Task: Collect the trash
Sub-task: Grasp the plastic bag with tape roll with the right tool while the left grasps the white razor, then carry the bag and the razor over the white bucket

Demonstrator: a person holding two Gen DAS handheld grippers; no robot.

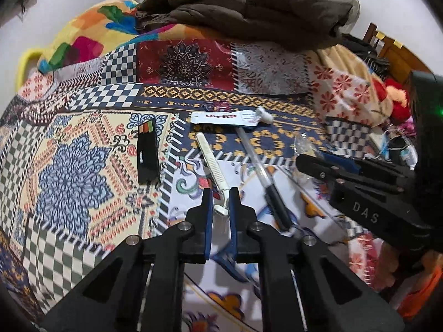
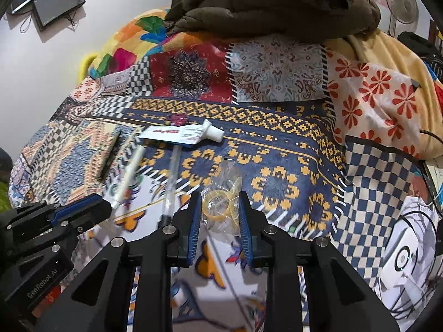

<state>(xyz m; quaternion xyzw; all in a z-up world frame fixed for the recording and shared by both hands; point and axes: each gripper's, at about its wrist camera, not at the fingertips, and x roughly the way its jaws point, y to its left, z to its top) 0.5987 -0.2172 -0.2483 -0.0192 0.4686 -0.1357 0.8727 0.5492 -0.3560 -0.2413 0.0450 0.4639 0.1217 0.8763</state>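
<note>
On the patterned bedspread lie a white razor [image 1: 211,163], a pen [image 1: 263,171], a flattened white tube [image 1: 229,117] and a black flat pack [image 1: 148,152]. My left gripper [image 1: 220,199] is narrowly open around the razor's head end. My right gripper [image 2: 220,202] is open around a clear plastic wrapper holding a yellow tape ring [image 2: 218,204]. The right gripper also shows in the left wrist view [image 1: 318,163], and the left one in the right wrist view [image 2: 102,207]. The tube [image 2: 180,135], razor [image 2: 130,174] and pen [image 2: 171,179] show in the right wrist view.
A brown jacket [image 1: 249,8] is heaped at the far side of the bed, with a colourful pillow [image 1: 91,36] to its left. Cables and a white device [image 2: 401,260] lie at the right. A screen [image 2: 59,1] hangs on the wall.
</note>
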